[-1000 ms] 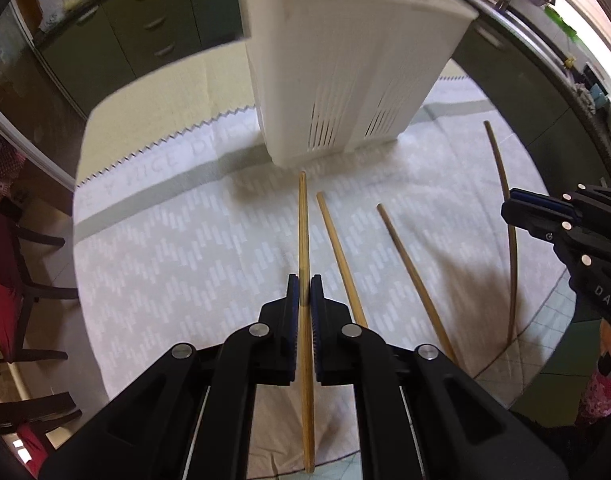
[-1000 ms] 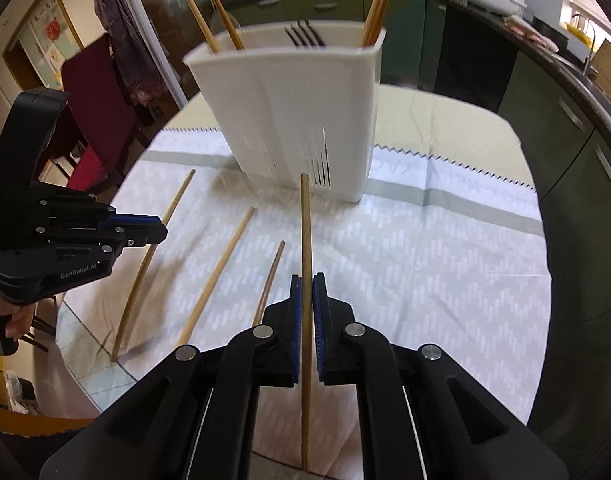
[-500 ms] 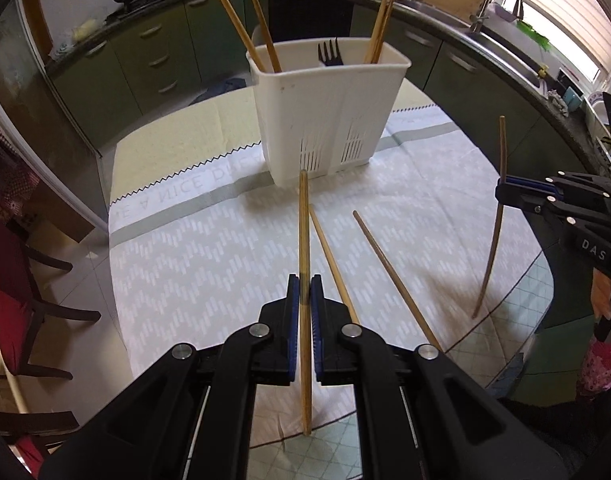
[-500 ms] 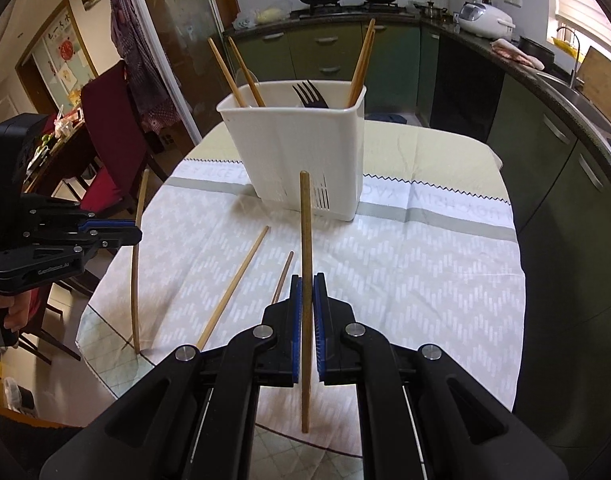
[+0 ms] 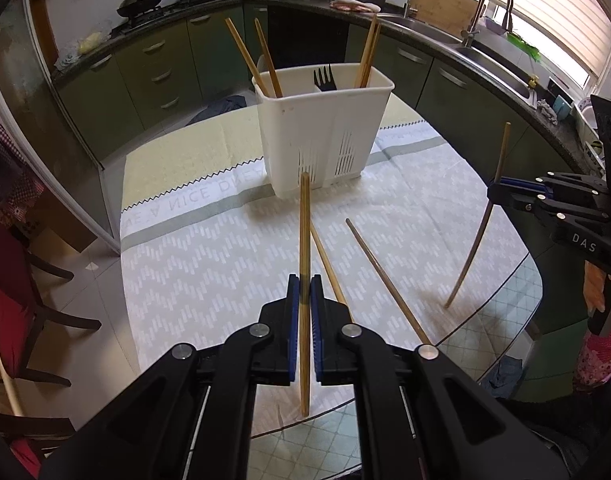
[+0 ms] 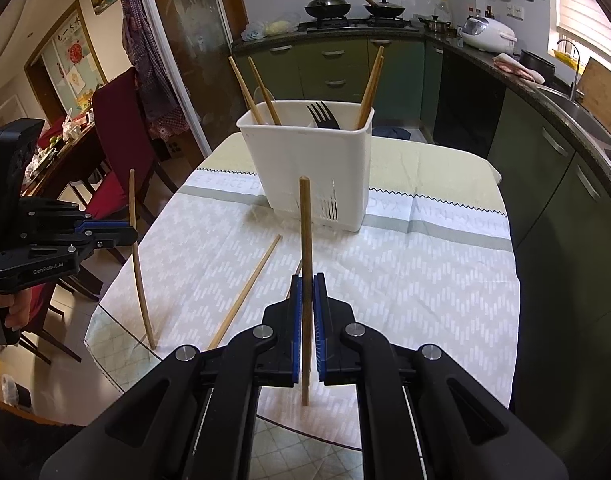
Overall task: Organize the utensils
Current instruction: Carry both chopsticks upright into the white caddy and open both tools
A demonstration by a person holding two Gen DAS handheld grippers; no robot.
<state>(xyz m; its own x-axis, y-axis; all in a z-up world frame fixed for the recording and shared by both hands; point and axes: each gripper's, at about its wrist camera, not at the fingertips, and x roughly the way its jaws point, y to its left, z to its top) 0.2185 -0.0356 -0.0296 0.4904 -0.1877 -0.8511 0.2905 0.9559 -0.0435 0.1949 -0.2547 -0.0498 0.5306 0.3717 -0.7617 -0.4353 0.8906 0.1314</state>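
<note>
**Ana:** Both claws have risen and pulled back from the white caddy (image 5: 325, 128) since a second ago; it filled the view then, and now it sits well ahead on the worktop (image 5: 209, 264) with its rim in sight.

**Ben:** And each one carries something?

**Ana:** Yes. The left claw (image 5: 304, 300) is clenched on a chopstick (image 5: 304, 240), held upright and clear of the cloth. The right claw (image 6: 307, 300) is clamped on its own chopstick (image 6: 304, 240) the same way. Seen from the side, each stick appears gripped near its middle.

**Ben:** What is left lying?

**Ana:** Two loose chopsticks (image 5: 381, 276) on the cloth, between the claws and the caddy. The caddy already holds two pairs of chopsticks, at the left and right ends, and a black fork (image 5: 324, 79) in the middle.

**Ben:** So how should the drop go?

**Ana:** I'd judge the step to be carrying these two over to the caddy. Bring the lower tip above the rim first, over a chopstick compartment rather than the fork's, keep the stick near vertical, lower it inside, then release. One claw at a time, so the sticks don't cross or knock the leaning ones.
</note>
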